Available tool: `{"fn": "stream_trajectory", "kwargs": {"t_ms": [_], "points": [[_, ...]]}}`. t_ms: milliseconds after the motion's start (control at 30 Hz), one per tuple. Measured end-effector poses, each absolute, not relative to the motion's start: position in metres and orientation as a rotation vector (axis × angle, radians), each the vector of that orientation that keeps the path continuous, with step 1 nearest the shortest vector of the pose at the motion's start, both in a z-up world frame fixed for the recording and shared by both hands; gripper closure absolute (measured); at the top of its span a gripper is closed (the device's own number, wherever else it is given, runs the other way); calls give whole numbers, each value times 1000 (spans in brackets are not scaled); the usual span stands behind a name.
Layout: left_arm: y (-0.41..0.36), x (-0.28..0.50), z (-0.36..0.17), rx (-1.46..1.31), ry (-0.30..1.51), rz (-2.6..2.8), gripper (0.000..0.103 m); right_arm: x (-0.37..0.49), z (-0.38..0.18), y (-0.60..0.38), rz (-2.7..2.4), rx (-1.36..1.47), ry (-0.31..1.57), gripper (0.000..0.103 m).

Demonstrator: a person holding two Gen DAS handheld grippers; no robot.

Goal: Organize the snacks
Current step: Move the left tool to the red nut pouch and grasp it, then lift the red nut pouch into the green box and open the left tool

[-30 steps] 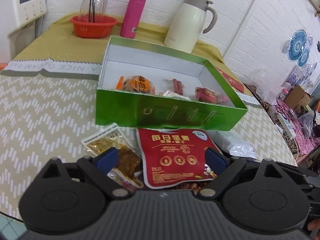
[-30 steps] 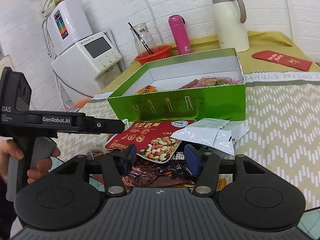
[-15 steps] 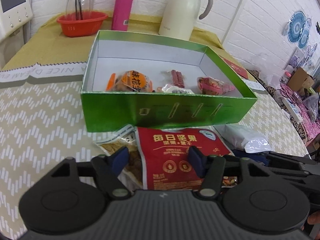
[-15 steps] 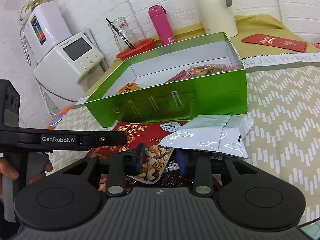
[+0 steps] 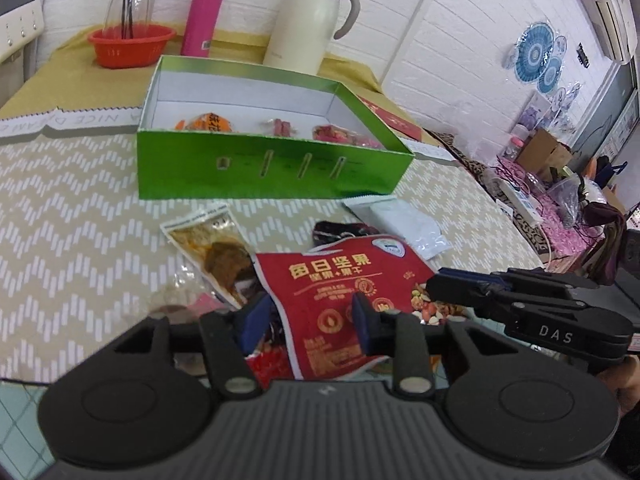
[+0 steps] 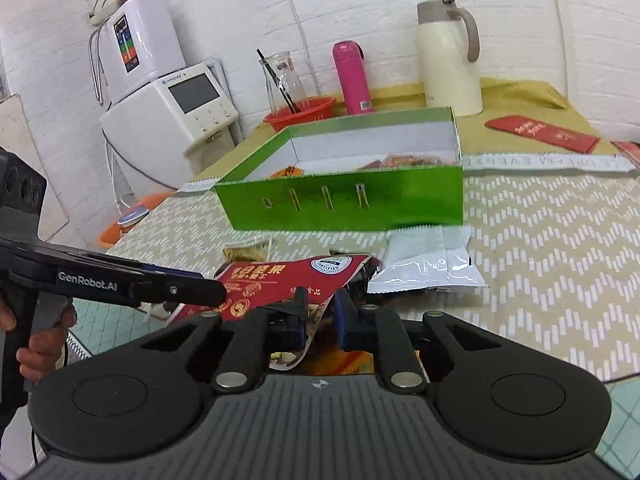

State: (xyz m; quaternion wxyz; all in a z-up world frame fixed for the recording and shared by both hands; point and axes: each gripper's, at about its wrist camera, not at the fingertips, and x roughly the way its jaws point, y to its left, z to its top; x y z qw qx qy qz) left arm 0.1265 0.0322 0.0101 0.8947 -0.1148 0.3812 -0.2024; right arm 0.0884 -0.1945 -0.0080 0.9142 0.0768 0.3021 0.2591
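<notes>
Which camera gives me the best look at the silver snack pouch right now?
The right wrist view: the silver pouch lies whole and unobstructed before the green box. The left wrist view shows it smaller, partly behind the red nut packet.

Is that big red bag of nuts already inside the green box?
No, the red nut bag lies on the tablecloth in front of the green box, outside its near wall.

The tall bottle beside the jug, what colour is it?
Pink bottle, clearest in the right wrist view.
</notes>
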Motion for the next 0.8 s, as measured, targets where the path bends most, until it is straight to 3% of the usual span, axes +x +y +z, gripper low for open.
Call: {"fn": "stream_trajectory", "kwargs": {"t_ms": [33,67,133,200,433,500,533,667,700,767,800], "points": [[32,125,8,-246,802,-426,48,88,-13,-196,543,183,648,61],[31,125,6,-249,806,-426,41,89,-17,-199,550,207,662,60],[25,123,3,-223,811,-433,41,87,-22,-201,550,243,666,60],[22,124,2,-213,809,-440,46,88,-22,-202,549,268,667,58],[37,129,12,-270,787,-433,47,90,-17,-199,552,291,658,48],[35,134,10,-260,807,-430,58,95,-19,-196,548,291,671,48],[32,135,8,-243,812,-433,69,96,-20,-196,548,283,670,47],[27,137,4,-219,810,-429,71,99,-24,-191,543,259,658,47],[28,138,3,-227,808,-428,68,100,-25,-191,547,264,663,47],[33,143,2,-287,813,-428,41,102,-25,-192,548,273,672,49],[35,146,1,-312,814,-426,40,103,-24,-193,547,284,675,48]]}}
